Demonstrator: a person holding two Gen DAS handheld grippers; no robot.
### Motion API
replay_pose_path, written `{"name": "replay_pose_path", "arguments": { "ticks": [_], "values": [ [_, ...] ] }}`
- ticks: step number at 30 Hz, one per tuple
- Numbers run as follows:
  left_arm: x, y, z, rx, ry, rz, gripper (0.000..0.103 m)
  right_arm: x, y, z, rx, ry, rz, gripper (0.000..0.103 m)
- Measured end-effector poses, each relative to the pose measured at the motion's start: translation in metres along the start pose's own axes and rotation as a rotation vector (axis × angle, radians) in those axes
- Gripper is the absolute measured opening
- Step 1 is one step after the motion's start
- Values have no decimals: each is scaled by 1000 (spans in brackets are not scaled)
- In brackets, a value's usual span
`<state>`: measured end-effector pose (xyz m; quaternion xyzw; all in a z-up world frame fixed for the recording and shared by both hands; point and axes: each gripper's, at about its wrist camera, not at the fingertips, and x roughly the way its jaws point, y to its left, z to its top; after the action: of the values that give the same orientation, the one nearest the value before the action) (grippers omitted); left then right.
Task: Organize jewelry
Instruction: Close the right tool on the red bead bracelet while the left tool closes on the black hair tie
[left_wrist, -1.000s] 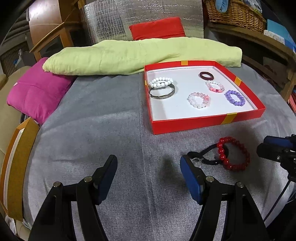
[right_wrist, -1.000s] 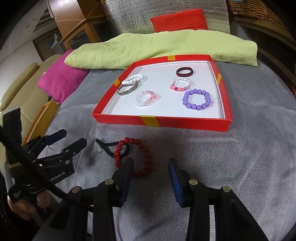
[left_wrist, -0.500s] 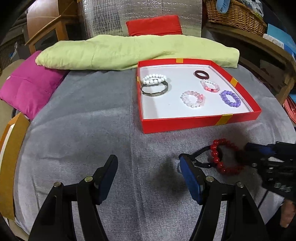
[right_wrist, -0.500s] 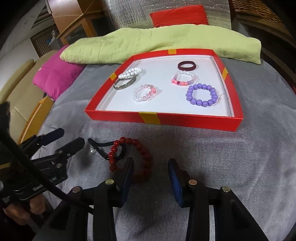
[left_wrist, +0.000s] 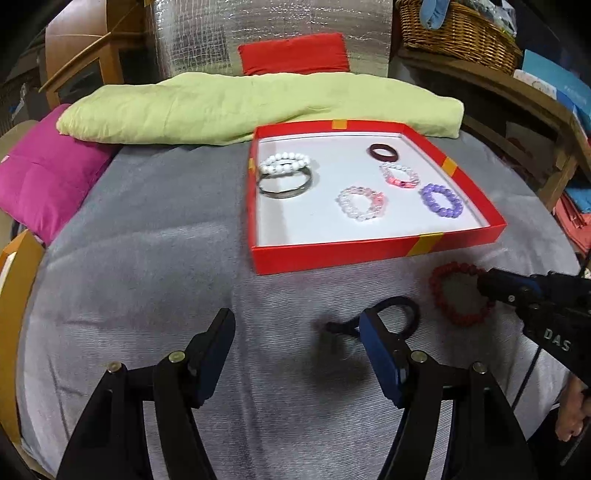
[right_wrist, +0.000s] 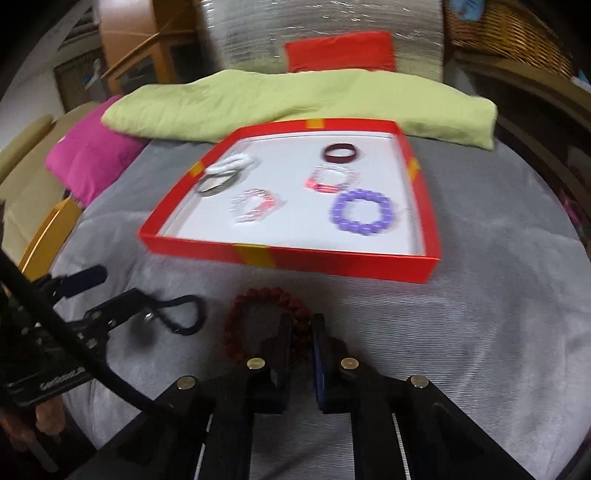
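Blurring smears the right wrist view, softening the red box (right_wrist: 295, 258) contents. Clamped together now on the near rim of the red bead bracelet (right_wrist: 258, 299), right gripper (right_wrist: 303, 332); half open 1 second ago. Spread apart, empty, left gripper (left_wrist: 295, 332). Lying on grey cloth at 6 o'clock of the box, dark red round beads.

The left gripper (left_wrist: 295, 341) points steeply down, its blue-padded jaws spread wide with nothing between them. At its 3 o'clock, the right gripper (right_wrist: 302, 334) tilts down alike, jaws pinched shut on a dark red beaded bracelet (right_wrist: 245, 325)
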<state>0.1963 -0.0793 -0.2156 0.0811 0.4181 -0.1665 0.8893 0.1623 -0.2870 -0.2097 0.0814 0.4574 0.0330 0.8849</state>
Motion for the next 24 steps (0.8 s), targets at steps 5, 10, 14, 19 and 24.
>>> {"name": "replay_pose_path", "arguments": {
  "ticks": [5, 10, 14, 19, 24],
  "values": [
    [14, -9, -1, 13, 42, -24, 71, 4, -7, -2, 31, 28, 4, 10],
    [19, -18, -5, 38, 54, -45, 47, 4, -12, -3, 50, 35, 21, 10],
    [16, -21, -6, 59, 41, -53, 21, 4, -13, -3, 58, 37, 28, 10],
    [10, -21, -5, 62, 23, -57, 12, 1, -13, -2, 68, 26, 48, 10],
    [-1, -18, -1, 57, -9, -64, 12, -8, -11, 0, 63, -4, 69, 10]
  ]
}}
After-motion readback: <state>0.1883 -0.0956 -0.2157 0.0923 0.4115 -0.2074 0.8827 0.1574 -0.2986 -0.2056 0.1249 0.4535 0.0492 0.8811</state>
